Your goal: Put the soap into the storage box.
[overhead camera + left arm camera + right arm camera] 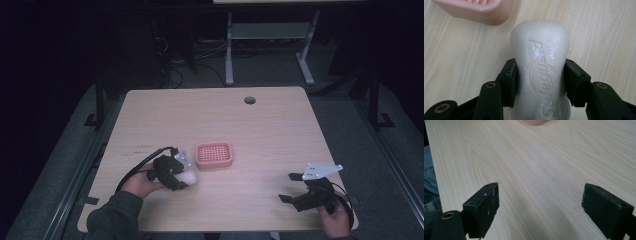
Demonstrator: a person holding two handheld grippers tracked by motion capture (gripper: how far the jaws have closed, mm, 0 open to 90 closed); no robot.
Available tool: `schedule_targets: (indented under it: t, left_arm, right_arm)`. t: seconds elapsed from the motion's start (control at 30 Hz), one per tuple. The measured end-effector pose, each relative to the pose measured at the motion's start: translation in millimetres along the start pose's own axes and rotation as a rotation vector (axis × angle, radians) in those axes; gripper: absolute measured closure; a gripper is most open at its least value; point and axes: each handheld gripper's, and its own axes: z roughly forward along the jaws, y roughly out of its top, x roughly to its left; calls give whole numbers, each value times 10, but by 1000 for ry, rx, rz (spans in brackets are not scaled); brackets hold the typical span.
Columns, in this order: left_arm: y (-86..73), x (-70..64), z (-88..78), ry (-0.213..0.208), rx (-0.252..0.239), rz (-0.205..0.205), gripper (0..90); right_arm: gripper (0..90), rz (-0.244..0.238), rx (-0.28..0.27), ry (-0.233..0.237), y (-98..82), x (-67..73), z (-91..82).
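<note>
Left claw [541, 82]: clenched on a white bar of soap [541, 72]. In the left gripper view the two black jaws press against the bar's opposite long sides at about its middle, and the bar's rounded end projects forward past them. Raised lettering and a logo are moulded into the bar's upper face, with small shiny specks on the surface. In the high view this claw [186, 176] sits at the near left of the desk [270, 130], held by the person's left hand [140, 184], with a dark sleeve entering from the bottom edge and a black cable looping off the gripper's left side. Whether the soap touches the desk surface cannot be told.

Pink soap dish [214, 154]: rests on the desk just beyond and to the right of the soap, near the desk's middle. It is rectangular with rounded corners and a ridged or perforated floor. Soap and dish are close but apart. A corner of the dish [481, 11] appears at the top left of the left gripper view.

Right claw [540, 207]: released, jaws spread wide with bare wood grain between them and nothing held. In the high view it [290, 187] is at the near right of the desk, well apart from the dish, pointing left, with its grey three-cornered plate on top.

A round cable hole [249, 100] lies near the desk's far edge.
</note>
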Motion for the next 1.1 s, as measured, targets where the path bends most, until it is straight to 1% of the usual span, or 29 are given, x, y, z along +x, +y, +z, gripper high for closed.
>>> schedule_targets:
  t: [0.27,0.3,0.4,0.47,0.5,0.63,0.67,0.7,0.8,1.1]
  left_arm:
    - [98,55,1,-2,10,10,497]
    - [110,63,-4,-6,15,13,496]
    - [131,95,-15,-15,9,11,497]
    - [148,114,-19,-12,11,12,497]
    - [158,124,-22,-12,15,14,497]
    - [195,149,-22,-9,10,11,497]
    - [210,156,-25,-7,20,17,497]
    - [219,156,-21,-5,18,18,497]
    - [255,166,-23,-8,26,21,497]
    - [354,225,-32,-11,32,32,496]
  right_arm:
    - [142,2,5,-2,-5,-8,11]
    - [142,5,1,-2,-7,-9,10]
    - [142,12,3,-5,-13,-13,4]
    - [142,17,2,-3,-14,-11,9]
    - [142,11,4,-2,-13,-13,10]
    - [142,15,1,-1,-13,-11,11]
    - [141,15,0,-2,-14,-12,11]
    - [142,15,0,-3,-15,-15,10]
    - [142,17,-2,-13,-17,-23,10]
    - [142,23,-7,-12,-24,-29,6]
